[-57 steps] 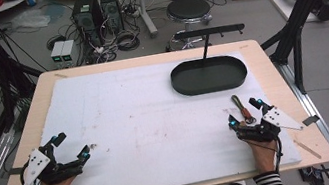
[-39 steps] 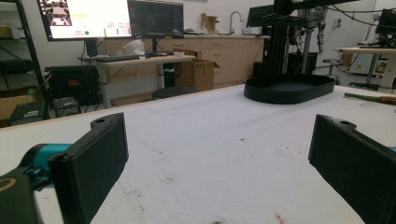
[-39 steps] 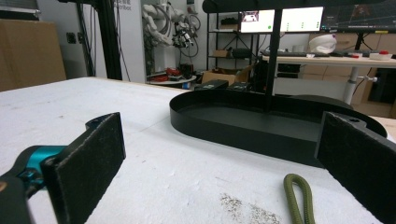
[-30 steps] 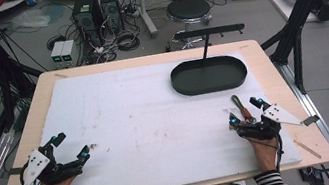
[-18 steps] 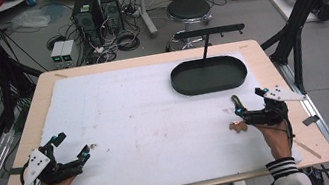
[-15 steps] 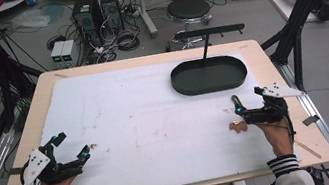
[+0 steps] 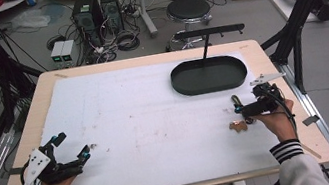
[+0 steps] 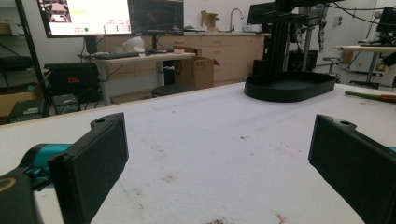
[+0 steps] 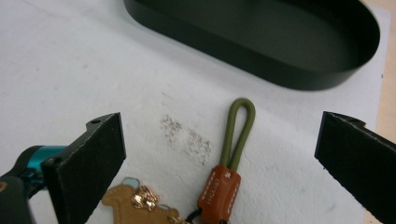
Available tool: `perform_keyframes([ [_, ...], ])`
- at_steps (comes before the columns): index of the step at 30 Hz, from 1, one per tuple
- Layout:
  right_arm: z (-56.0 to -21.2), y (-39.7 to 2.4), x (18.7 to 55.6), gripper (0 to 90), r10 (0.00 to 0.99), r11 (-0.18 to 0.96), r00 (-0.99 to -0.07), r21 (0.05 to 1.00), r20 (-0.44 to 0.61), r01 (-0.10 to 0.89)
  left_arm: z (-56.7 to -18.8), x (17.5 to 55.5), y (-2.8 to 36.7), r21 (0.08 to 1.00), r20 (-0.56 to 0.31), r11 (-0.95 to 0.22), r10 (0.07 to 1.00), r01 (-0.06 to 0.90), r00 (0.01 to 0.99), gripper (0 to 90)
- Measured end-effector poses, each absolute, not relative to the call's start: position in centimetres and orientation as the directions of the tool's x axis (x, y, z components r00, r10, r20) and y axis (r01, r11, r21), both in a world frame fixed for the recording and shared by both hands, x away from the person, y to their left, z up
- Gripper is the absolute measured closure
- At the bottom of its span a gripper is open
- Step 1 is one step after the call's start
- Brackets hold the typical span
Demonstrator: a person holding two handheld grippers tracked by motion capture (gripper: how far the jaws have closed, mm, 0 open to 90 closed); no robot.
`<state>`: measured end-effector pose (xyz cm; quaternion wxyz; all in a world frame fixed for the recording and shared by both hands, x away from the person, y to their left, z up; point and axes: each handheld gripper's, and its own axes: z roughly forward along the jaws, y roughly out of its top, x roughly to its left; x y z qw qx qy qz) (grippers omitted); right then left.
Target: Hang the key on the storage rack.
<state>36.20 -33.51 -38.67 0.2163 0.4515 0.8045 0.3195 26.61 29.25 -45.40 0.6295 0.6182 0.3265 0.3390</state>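
The left gripper [image 7: 68, 150] rests at the near left of the table [image 7: 147, 61], jaws spread wide on nothing. The right gripper [image 9: 219, 154] hovers over the keychain [image 9: 219, 186], jaws apart on either side of its olive loop [image 9: 239, 133]; nothing is gripped yet. The keychain lies flat on the white mat [image 7: 148, 125], just short of the black tray [image 7: 209, 75]. Judging by this, the pick-up and likely transfer to the tray remain.

Wooden tabletop [image 7: 268, 57] under a white mat [image 7: 142, 121]; on it, 1 black oval tray [image 7: 209, 76] and a keychain [image 9: 219, 184].
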Motion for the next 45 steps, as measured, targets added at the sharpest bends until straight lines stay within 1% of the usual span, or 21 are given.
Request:
perform_keyframes([
  [3,-38.8,-33.3,36.9,0.8,0.865,0.422,-0.496,0.649,-0.078,0.633,-45.4,26.6,29.2,1.000,0.008,0.005,0.830,-0.023,0.557,5.2],
  [4,-38.8,-33.3,37.1,2.9,0.862,0.433,-0.499,0.635,-0.085,0.640,-45.4,26.6,29.2,1.000,0.008,0.005,0.830,-0.023,0.557,5.2],
  [7,-38.8,-33.1,37.4,4.6,0.861,0.438,-0.503,0.611,-0.074,0.659,-45.4,26.6,29.2,1.000,0.009,0.005,0.831,-0.023,0.557,5.2],
  [10,-38.9,-32.7,38.1,5.6,0.862,0.460,-0.501,0.538,-0.079,0.707,-45.4,26.6,29.2,1.000,0.009,0.004,0.830,-0.022,0.557,5.2],
  [13,-39.1,-32.4,38.5,6.3,0.870,0.454,-0.488,0.494,-0.069,0.741,-45.4,26.6,29.2,1.000,0.009,0.004,0.830,-0.022,0.557,5.2],
  [15,-39.2,-32.3,38.8,9.6,0.872,0.457,-0.485,0.465,-0.067,0.758,-45.4,26.6,29.2,1.000,0.009,0.004,0.830,-0.022,0.557,5.2],
  [16,-39.2,-32.3,38.8,9.6,0.872,0.457,-0.485,0.465,-0.067,0.758,-45.4,26.6,29.2,1.000,0.009,0.004,0.830,-0.021,0.558,5.2],
  [17,-39.3,-32.2,39.1,15.1,0.869,0.468,-0.490,0.431,-0.067,0.771,-45.4,26.6,29.2,1.000,0.009,0.004,0.830,-0.021,0.557,5.2],
  [20,-39.3,-32.1,39.2,16.1,0.872,0.464,-0.485,0.422,-0.064,0.779,-45.4,26.6,29.2,1.000,0.007,0.005,0.829,-0.020,0.559,5.2],
  [22,-39.5,-32.1,39.5,19.3,0.883,0.442,-0.468,0.410,-0.041,0.798,-45.4,26.6,29.2,1.000,0.007,0.004,0.829,-0.020,0.559,5.2],
  [24,-39.6,-32.1,39.5,19.6,0.885,0.438,-0.465,0.403,-0.036,0.804,-45.4,26.6,29.2,1.000,0.010,0.001,0.830,-0.019,0.558,5.2],
  [25,-39.7,-32.1,39.6,23.4,0.890,0.429,-0.455,0.382,-0.027,0.818,-45.4,26.6,29.2,1.000,0.011,0.000,0.829,-0.019,0.558,5.2],
  [27,-39.7,-32.1,39.6,24.9,0.890,0.434,-0.455,0.375,-0.035,0.819,-45.4,26.6,29.2,1.000,0.012,-0.002,0.829,-0.019,0.559,5.2],
  [28,-39.7,-32.0,39.7,28.2,0.896,0.425,-0.443,0.353,-0.031,0.834,-45.4,26.6,29.2,1.000,0.012,-0.002,0.830,-0.019,0.558,5.2],
  [32,-39.7,-31.8,39.9,31.7,0.899,0.422,-0.435,0.335,-0.039,0.842,-45.4,26.7,29.2,1.000,0.011,-0.001,0.830,-0.019,0.558,5.2],
  [36,-39.5,-31.6,40.1,40.9,0.906,0.413,-0.421,0.300,-0.039,0.860,-45.4,26.7,29.2,1.000,0.010,-0.001,0.830,-0.017,0.558,5.2],
  [42,-39.5,-31.3,40.4,44.0,0.911,0.405,-0.410,0.266,-0.037,0.875,-45.4,26.7,29.2,1.000,0.006,0.004,0.830,-0.016,0.558,5.2],
  [45,-39.8,-31.3,40.5,47.5,0.915,0.399,-0.401,0.241,-0.042,0.885,-45.4,26.7,29.2,1.000,0.006,0.004,0.830,-0.016,0.558,5.2],
])
